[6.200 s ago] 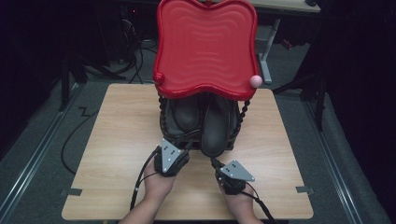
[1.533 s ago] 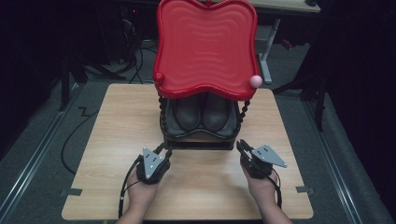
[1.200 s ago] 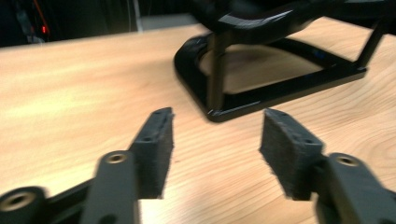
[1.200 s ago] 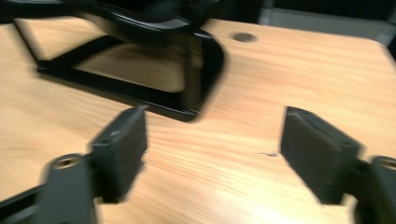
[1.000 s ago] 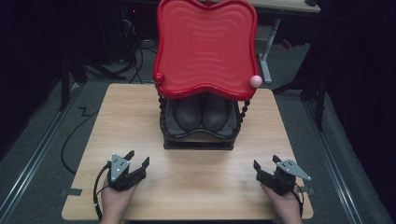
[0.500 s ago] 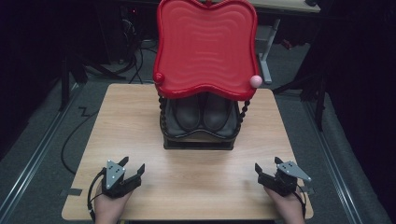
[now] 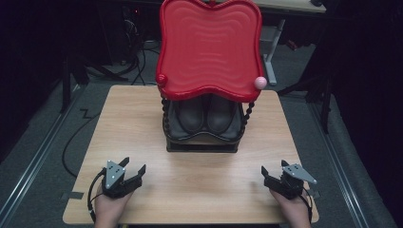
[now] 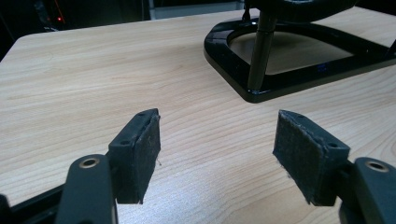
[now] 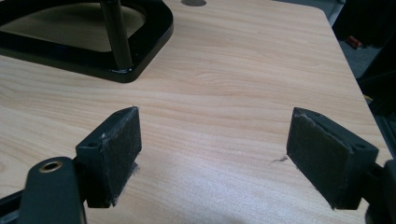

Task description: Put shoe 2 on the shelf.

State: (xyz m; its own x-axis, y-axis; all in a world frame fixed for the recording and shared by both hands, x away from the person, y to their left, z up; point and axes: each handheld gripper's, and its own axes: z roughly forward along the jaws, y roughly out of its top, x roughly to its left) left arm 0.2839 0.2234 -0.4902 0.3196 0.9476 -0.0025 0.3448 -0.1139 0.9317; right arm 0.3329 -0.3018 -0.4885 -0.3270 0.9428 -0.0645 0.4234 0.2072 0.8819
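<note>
Boots (image 7: pixel 208 114) sit side by side on the lower tier of the rack (image 7: pixel 202 142), mid-bench (image 7: pixel 190 190). Left gripper (image 7: pixel 134 167) and right gripper (image 7: pixel 272 171) rest at the near corners, well apart from the rack, fingers wide open, holding nothing. Placement step looks finished; next move likely calls for none.

A light wooden surface (image 7: pixel 142 123) stood on grey floor (image 7: pixel 52 137). Black cables (image 7: pixel 76 137) trailed across the floor at the left, and a grey desk leg (image 7: pixel 271 57) rose behind.
</note>
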